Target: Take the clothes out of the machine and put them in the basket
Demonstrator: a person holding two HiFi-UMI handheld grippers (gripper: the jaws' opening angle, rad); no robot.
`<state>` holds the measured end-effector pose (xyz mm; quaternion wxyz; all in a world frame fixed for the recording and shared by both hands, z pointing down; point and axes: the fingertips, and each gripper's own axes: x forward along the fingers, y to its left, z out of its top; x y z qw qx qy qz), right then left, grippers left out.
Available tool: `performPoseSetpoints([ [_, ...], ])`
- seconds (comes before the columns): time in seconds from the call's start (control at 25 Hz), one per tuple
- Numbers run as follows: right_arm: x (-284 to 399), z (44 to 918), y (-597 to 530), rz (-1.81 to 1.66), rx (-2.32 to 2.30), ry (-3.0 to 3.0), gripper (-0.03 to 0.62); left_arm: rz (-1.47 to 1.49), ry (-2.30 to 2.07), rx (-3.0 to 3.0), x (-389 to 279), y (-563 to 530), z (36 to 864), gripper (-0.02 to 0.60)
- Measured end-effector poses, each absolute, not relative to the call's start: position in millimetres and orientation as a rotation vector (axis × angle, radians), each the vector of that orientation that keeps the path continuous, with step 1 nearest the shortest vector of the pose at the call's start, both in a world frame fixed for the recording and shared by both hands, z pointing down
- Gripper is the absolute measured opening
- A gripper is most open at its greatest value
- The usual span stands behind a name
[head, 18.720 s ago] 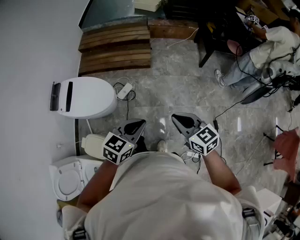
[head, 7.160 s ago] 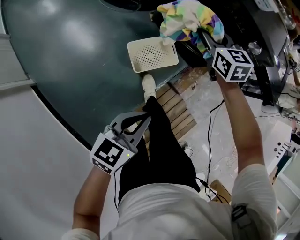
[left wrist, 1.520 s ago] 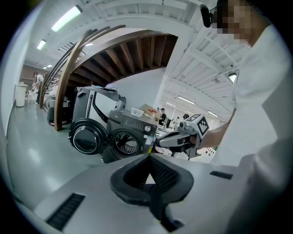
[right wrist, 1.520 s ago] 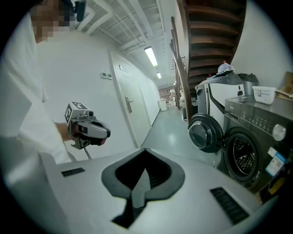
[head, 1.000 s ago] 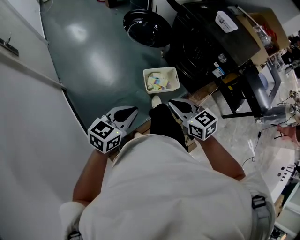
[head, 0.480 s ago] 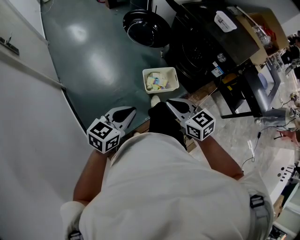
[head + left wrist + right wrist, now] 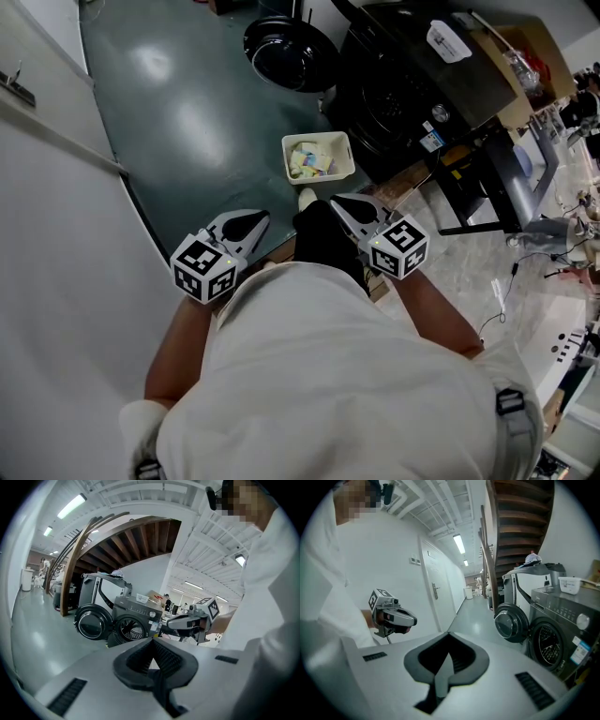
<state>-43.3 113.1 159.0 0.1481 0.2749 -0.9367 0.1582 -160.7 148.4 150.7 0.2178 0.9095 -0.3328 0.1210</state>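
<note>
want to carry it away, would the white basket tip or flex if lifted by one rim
The basket looks like thin plastic, so its rim may flex slightly. Only a few soft clothes lie in it, so it is probably light. Lifted by one rim, it would likely tilt.

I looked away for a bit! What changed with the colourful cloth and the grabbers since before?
The right gripper let go of the colourful cloth, which now lies in the basket. That gripper drew back near the person's body, shut and empty. The left gripper stayed shut and empty; the washer door stayed open.
</note>
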Motion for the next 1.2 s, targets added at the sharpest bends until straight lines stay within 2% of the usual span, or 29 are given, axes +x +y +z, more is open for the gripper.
performPoseSetpoints([
  [1.2,-60.1,166.1,103.3,0.446,0.74,-2.703,0.003,0.364,-0.909,2.509,-167.5,146.6,161.2,-0.005],
])
